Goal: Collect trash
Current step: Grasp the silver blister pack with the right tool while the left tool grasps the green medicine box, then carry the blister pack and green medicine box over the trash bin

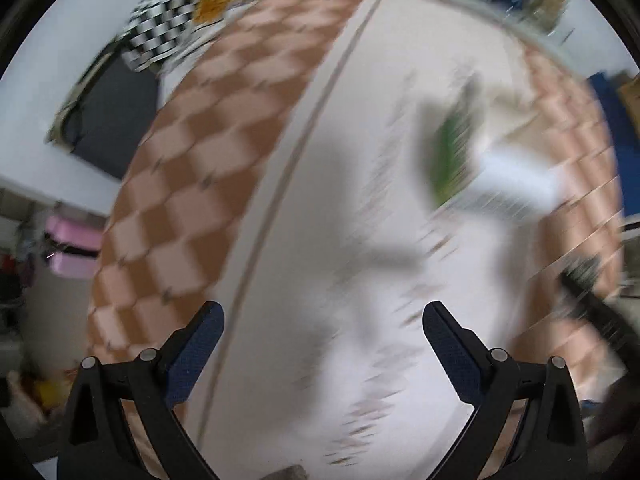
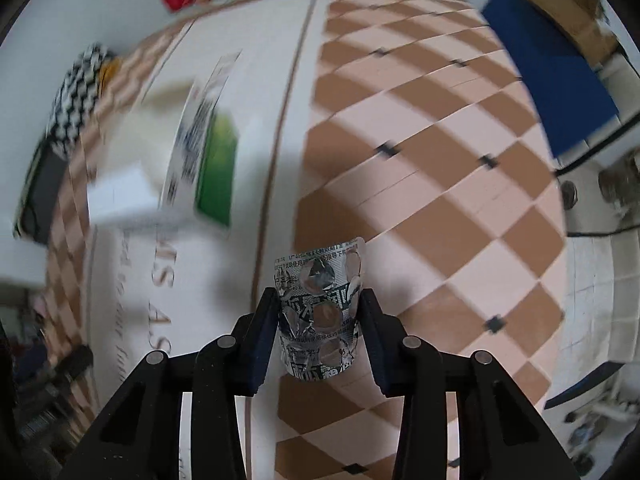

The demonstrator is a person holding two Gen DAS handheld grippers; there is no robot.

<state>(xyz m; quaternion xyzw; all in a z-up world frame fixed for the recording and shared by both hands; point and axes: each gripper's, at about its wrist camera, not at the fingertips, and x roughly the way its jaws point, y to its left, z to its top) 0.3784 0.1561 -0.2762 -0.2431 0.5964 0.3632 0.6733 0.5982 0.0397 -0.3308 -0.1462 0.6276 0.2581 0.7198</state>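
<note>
**Blister pack in my right jaws, left ones empty**

My right gripper (image 2: 320, 320) has its jaws clamped on a spent foil blister pack (image 2: 320, 312), pinched by its two long edges and bowed between the pads. It sits above the floor (image 2: 420, 200), over the seam where the checkered tan-and-pink tiles meet a pale mat (image 2: 256, 120) with lettering. My left gripper (image 1: 322, 344) has its jaws wide apart with nothing between them, over the same pale mat.

To carry this well, I judge I should keep steady pressure: the foil is thin and already curved, so it could spring or slide out if I ease off, and squeezing harder would only crumple it. I see no bin in either view, so I cannot say where it goes.

The pack is silver, printed with black characters, its round pockets burst open and torn. Farther along the mat, toward its left edge, lies a blurred white-and-green box (image 2: 200, 160), likely the next piece; my left jaws are already open for it.
</note>
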